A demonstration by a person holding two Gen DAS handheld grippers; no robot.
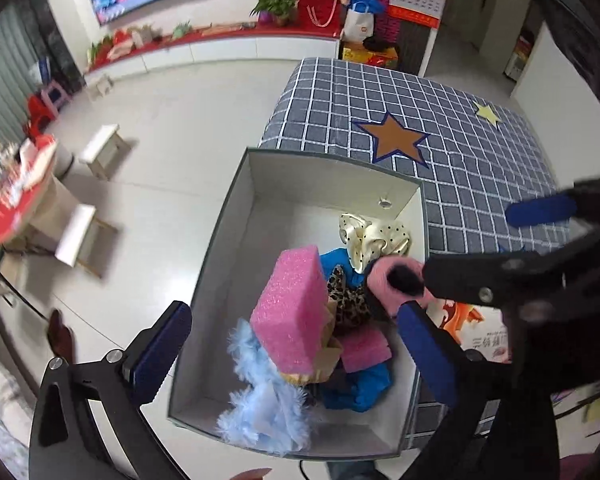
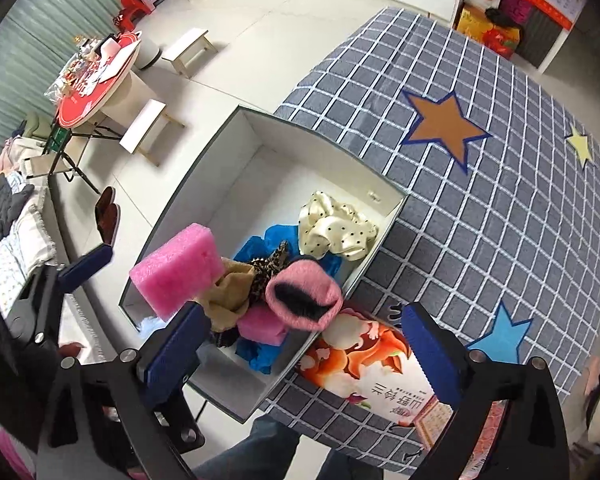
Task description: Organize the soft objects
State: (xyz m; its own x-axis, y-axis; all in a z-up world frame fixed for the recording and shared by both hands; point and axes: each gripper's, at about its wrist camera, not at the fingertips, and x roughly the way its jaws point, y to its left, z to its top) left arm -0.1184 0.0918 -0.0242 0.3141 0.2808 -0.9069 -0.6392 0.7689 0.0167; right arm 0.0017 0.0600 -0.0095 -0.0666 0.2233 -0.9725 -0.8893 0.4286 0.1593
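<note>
A: Where are the soft things?
B: Heaped in the box [image 2: 204, 168], centre frame: pink sponge [image 2: 178, 270] on top, pink hat [image 2: 306, 294] lower right.
A: Grippers?
B: Left gripper [image 1: 296, 344] and right gripper [image 2: 300, 354] both gape wide, holding nothing.

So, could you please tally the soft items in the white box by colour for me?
Pink: 3 – big foam block, small foam block, knit hat
Blue: 2 – feathery piece, blue cloth
Cream with dots: 1 – scrunchie
Leopard print: 1 – fabric
Tan: 1 – cloth
Total: 8 showing; more may lie hidden beneath.
</note>
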